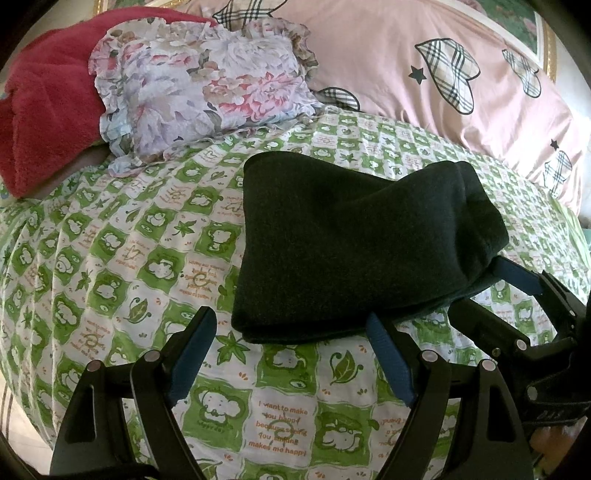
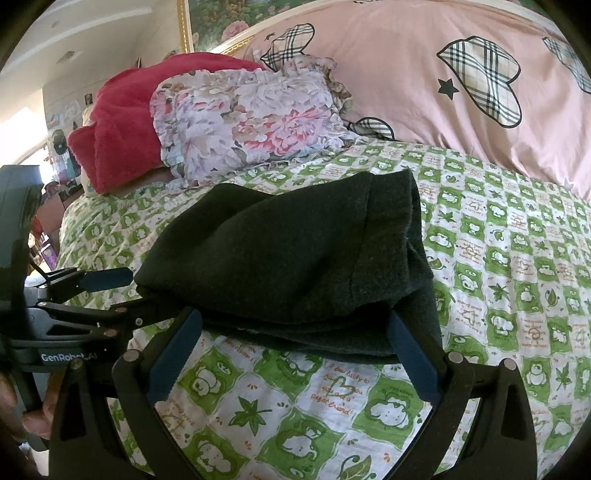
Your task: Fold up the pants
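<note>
The dark green pants (image 1: 351, 243) lie folded into a thick bundle on the green and white patterned bed sheet (image 1: 122, 258). My left gripper (image 1: 291, 325) is open, its fingertips at the bundle's near left edge, holding nothing. In the right wrist view the pants (image 2: 288, 251) fill the middle. My right gripper (image 2: 295, 317) is open, its jaws spread along the bundle's near edge. The right gripper also shows in the left wrist view (image 1: 491, 284) at the bundle's right corner. The left gripper shows in the right wrist view (image 2: 114, 291) at the bundle's left side.
A floral ruffled pillow (image 1: 199, 92) and a red fuzzy blanket (image 1: 48, 110) lie at the back left of the bed. A pink quilt with plaid hearts (image 1: 424, 66) is piled along the back right. A framed picture (image 2: 214, 22) hangs behind.
</note>
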A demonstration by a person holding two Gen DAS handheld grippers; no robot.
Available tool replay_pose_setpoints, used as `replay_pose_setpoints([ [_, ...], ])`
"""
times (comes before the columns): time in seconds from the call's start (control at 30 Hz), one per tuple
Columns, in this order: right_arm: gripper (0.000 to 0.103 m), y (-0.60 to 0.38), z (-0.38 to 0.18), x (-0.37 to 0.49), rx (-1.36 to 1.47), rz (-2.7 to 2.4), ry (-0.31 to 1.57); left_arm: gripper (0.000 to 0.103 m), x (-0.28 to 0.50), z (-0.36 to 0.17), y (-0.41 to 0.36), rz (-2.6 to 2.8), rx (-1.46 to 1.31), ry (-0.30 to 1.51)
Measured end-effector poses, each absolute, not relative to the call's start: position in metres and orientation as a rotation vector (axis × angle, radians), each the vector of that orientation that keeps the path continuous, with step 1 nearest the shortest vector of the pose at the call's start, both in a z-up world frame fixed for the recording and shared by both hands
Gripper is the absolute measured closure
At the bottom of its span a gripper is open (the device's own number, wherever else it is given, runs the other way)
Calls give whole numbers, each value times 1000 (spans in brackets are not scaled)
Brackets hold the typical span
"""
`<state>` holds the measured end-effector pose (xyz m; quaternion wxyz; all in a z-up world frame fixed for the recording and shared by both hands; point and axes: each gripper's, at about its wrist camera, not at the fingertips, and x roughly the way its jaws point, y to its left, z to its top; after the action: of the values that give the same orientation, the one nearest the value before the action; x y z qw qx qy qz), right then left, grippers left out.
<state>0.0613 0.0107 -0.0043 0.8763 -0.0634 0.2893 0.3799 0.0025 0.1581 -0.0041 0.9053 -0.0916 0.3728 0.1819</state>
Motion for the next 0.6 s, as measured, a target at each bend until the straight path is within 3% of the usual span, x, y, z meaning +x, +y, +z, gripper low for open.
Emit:
replay_pose_setpoints([
  [0.6,3,7,9,65,-109,776,587,19,-1,11,166,368,-220,723],
])
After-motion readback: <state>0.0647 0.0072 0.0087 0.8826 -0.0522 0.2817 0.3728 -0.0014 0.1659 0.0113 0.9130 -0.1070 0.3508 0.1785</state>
